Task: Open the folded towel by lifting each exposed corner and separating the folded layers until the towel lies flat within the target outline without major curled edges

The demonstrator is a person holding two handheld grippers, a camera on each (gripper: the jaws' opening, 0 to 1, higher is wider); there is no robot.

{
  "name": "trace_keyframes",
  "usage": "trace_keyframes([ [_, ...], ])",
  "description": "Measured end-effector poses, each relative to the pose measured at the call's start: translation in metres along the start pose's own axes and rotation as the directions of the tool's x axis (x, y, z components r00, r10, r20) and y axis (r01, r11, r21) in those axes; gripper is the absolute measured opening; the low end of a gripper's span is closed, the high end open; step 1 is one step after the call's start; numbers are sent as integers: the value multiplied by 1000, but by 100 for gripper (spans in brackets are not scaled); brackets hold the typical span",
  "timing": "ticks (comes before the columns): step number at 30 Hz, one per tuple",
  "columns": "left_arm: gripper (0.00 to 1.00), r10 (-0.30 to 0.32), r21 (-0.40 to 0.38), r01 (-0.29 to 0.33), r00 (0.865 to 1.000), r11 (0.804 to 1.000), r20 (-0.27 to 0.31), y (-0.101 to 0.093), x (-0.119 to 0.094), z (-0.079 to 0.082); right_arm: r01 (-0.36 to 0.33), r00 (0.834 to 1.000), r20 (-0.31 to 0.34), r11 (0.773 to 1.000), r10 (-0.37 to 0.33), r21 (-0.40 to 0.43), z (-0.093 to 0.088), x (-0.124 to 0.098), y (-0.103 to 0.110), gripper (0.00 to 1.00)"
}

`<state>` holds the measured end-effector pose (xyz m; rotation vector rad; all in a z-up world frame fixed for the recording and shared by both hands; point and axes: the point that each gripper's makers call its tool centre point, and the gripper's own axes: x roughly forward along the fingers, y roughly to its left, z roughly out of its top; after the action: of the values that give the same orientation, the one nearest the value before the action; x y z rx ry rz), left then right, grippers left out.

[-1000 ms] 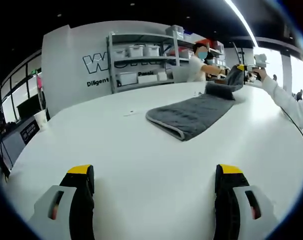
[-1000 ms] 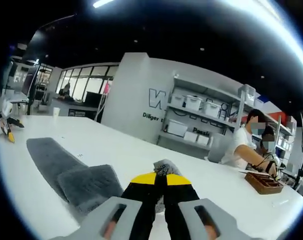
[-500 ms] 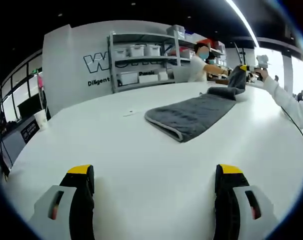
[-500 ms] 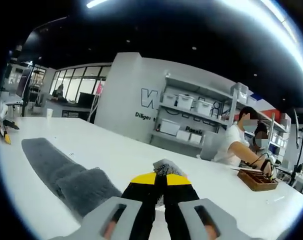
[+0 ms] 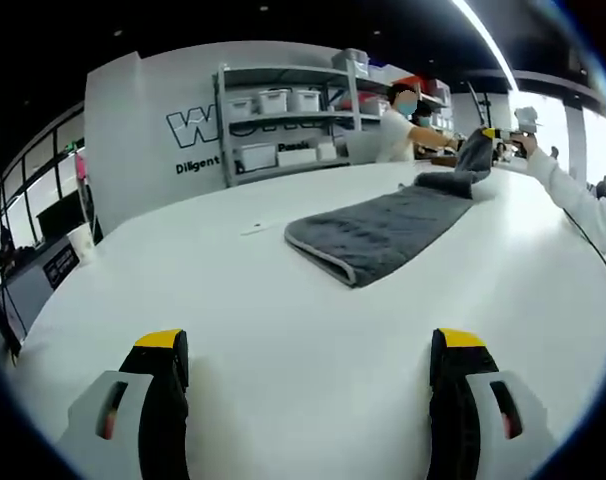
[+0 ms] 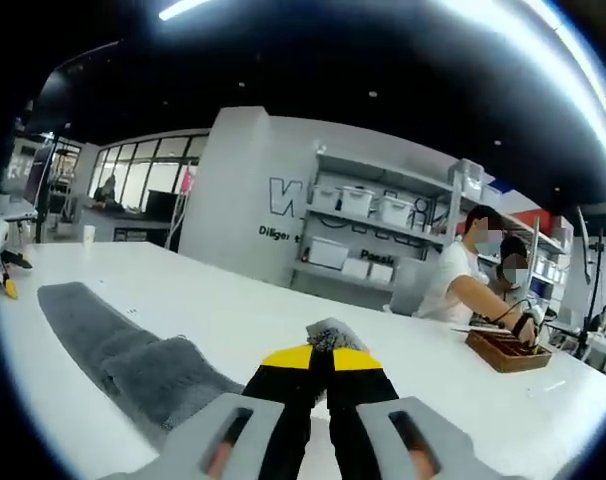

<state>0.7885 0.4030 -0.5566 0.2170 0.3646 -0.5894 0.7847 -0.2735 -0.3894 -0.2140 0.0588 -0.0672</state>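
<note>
Grey towel (image 5: 383, 228) on white table (image 5: 283, 320); shelves (image 5: 283, 125) behind; left tool (image 5: 308, 350) released; right tool (image 6: 320, 352) pinching towel.

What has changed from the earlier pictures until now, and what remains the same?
The right gripper, shut on a towel corner, has drawn it further away from the left gripper: in the left gripper view the lifted end sits higher and further right, and the near folded edge has slid a little along the table. The left gripper stays open over the table, holding nothing.

Left gripper (image 5: 303, 350) fingers spread wide; right gripper (image 6: 321, 358) clamped (apparently on cloth).
</note>
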Motion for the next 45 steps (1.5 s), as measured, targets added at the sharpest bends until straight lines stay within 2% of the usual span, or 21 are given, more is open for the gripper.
trace_keyframes([
  [12, 100, 1, -2, -1, 1000, 1000, 2, -3, 1, 1, 76, 996, -57, 994, -72, 78, -32, -4, -38, 0],
  [16, 100, 0, -2, 0, 1000, 1000, 3, -3, 1, 2, 109, 988, -125, 976, -86, 187, -58, -6, -50, 0],
  [18, 100, 1, -2, -1, 1000, 1000, 3, -3, 1, 2, 110, 988, -131, 962, -79, 250, -66, -7, -54, 0],
  [19, 100, 0, -2, 0, 1000, 1000, 4, -4, 1, 2, 117, 987, -139, 960, -83, 256, -70, -7, -56, 0],
  [28, 100, -1, -4, 1, 1000, 1000, 3, -4, 1, 2, 190, 963, -245, 925, -111, 328, -117, -13, -83, 0],
  [34, 100, -1, -5, 1, 1000, 1000, 1, -4, 2, 2, 210, 944, -314, 914, -98, 347, -144, -14, -79, 0],
  [40, 100, 1, -4, -1, 1000, 1000, 0, -4, 2, 2, 229, 917, -392, 905, -76, 359, -174, -15, -81, 0],
  [45, 100, -1, -4, 1, 1000, 1000, -1, -6, 2, 2, 237, 905, -423, 891, -58, 386, -186, -18, -77, 0],
])
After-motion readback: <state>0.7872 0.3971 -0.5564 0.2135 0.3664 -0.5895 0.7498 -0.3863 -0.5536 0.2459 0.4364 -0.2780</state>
